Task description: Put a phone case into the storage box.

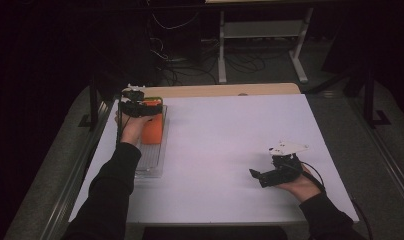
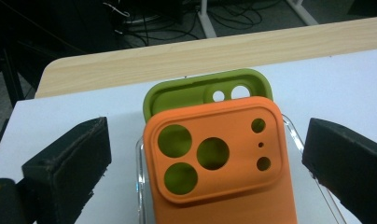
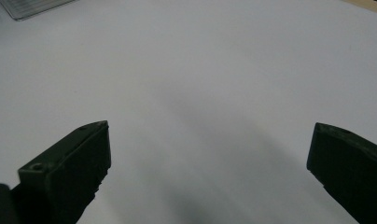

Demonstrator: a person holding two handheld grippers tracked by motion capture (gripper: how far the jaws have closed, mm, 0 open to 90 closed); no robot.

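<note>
An orange phone case (image 2: 219, 158) lies back-up in a clear plastic tray (image 2: 139, 186), overlapping a green phone case (image 2: 186, 93) behind it. In the high view the orange case (image 1: 152, 127) and the tray (image 1: 152, 160) sit at the table's left side. My left gripper (image 2: 205, 163) is open, its jaws standing either side of the orange case without touching it; from above it (image 1: 136, 107) hovers over the tray's far end. My right gripper (image 1: 257, 176) rests low over the white table at the near right, open, with nothing between its jaws (image 3: 210, 158).
A white sheet (image 1: 225, 145) covers the table, with a wooden strip (image 1: 230, 90) along the far edge. A corner of the clear tray (image 3: 28, 7) shows at the upper left of the right gripper view. Cables and a metal stand (image 1: 260, 45) are on the floor beyond.
</note>
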